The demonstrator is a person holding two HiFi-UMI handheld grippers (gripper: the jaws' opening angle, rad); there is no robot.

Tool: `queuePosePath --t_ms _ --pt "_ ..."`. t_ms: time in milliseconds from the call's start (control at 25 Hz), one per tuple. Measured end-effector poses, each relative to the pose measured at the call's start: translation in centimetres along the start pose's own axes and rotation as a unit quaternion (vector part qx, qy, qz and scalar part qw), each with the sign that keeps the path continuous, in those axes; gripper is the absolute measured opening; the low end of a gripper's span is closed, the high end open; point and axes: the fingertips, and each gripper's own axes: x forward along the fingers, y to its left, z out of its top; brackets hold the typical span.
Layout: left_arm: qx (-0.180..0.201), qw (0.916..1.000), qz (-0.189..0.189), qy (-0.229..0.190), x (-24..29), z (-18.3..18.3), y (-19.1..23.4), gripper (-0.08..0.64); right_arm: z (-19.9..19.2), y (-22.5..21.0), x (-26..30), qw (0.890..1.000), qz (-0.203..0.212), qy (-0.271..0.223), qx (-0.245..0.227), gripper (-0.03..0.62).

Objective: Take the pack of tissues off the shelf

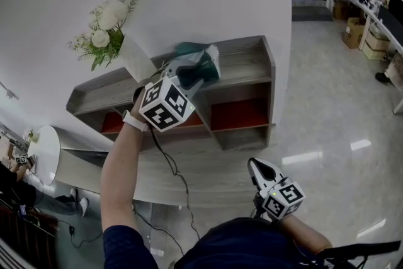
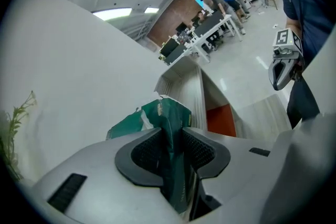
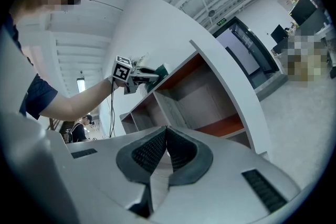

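My left gripper (image 2: 174, 150) pinches the green tissue pack (image 2: 169, 117) at the shelf (image 1: 247, 53) top — right gripper (image 3: 165, 153) fingers pressed together, empty.

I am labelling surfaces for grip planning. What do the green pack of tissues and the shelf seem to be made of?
Pack of tissues: probably soft plastic film, slightly glossy; it folds and creases where the left gripper clamps it.
Shelf: grey wood or wood-look laminate, matt; faint grain lines run along the top board. Its red inner panels look smooth, but their material is unclear.
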Motion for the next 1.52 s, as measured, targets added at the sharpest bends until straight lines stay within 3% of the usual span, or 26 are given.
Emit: queuePosePath --t_ms 760,1280,1520 --pt "0.049 0.9923 0.114 -0.004 -3.1 -0.2 -1.0 0.089 -1.8 2.5 -1.0 1.000 -0.009 0.012 -0.001 0.014" --pt "0.114 0.9737 0.194 -0.034 -8.7 0.9 -4.2 0.071 -3.3 5.2 -0.3 0.999 -0.004 0.033 -0.004 0.014" --pt "0.138 0.9663 0.211 -0.052 -11.0 1.7 -6.3 0.072 -3.9 5.6 -0.3 0.999 -0.007 0.041 -0.004 0.014"
